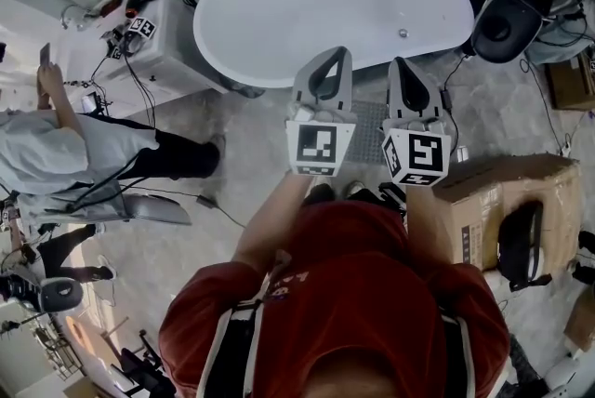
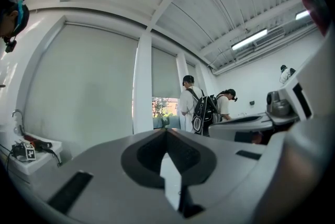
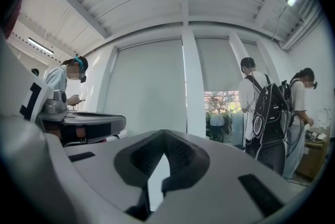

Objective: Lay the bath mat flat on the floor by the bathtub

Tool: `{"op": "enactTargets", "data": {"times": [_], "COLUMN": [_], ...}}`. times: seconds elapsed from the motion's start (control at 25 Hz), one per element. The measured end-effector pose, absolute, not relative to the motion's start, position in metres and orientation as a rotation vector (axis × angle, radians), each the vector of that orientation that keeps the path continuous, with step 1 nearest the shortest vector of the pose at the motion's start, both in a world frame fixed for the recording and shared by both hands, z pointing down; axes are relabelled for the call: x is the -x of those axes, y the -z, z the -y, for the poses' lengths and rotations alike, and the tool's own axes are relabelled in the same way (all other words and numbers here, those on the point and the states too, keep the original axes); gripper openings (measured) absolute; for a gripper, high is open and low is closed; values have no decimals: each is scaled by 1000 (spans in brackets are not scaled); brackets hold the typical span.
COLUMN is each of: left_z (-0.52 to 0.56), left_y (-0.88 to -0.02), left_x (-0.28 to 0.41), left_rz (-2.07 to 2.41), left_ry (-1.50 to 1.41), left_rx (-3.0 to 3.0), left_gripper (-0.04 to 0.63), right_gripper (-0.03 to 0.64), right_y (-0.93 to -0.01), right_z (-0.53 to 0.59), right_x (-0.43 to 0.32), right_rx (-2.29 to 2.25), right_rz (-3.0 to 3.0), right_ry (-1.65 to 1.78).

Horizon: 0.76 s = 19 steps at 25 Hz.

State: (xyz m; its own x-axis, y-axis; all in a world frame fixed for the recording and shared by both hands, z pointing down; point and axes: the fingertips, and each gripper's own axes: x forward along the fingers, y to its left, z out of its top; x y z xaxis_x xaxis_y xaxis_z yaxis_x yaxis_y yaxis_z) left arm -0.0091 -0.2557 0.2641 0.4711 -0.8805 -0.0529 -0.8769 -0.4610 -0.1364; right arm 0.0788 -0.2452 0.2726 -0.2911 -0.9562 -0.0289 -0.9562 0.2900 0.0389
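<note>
In the head view I hold both grippers side by side in front of my chest, their jaws pointing away from me. The left gripper (image 1: 327, 59) is shut with nothing between its jaws, and so is the right gripper (image 1: 402, 69). A strip of grey textured bath mat (image 1: 370, 122) shows on the floor between them, at the near edge of the white oval bathtub (image 1: 325, 6); most of the mat is hidden behind the grippers. In both gripper views the left gripper (image 2: 166, 131) and the right gripper (image 3: 165, 134) look across the room at walls and ceiling, not at the mat.
A person (image 1: 74, 150) stands at the left beside a white cabinet (image 1: 153, 43) with cables. A cardboard box (image 1: 493, 192) sits at my right, and black gear (image 1: 507, 24) lies at the top right. Two people with backpacks (image 3: 264, 113) stand by a window.
</note>
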Motion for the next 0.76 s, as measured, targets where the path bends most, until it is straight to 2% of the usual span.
{"op": "enactTargets", "data": {"times": [0.76], "left_z": [265], "left_y": [-251], "left_x": [9], "left_rz": [-1546], "left_ry": [13], "left_rx": [2576], "left_gripper": [13], "right_gripper": [11], "right_y": [-257], "right_z": [253], "right_x": [-85], "right_rx": [1889], "right_rz": [-2533], "right_ry": [-127]}}
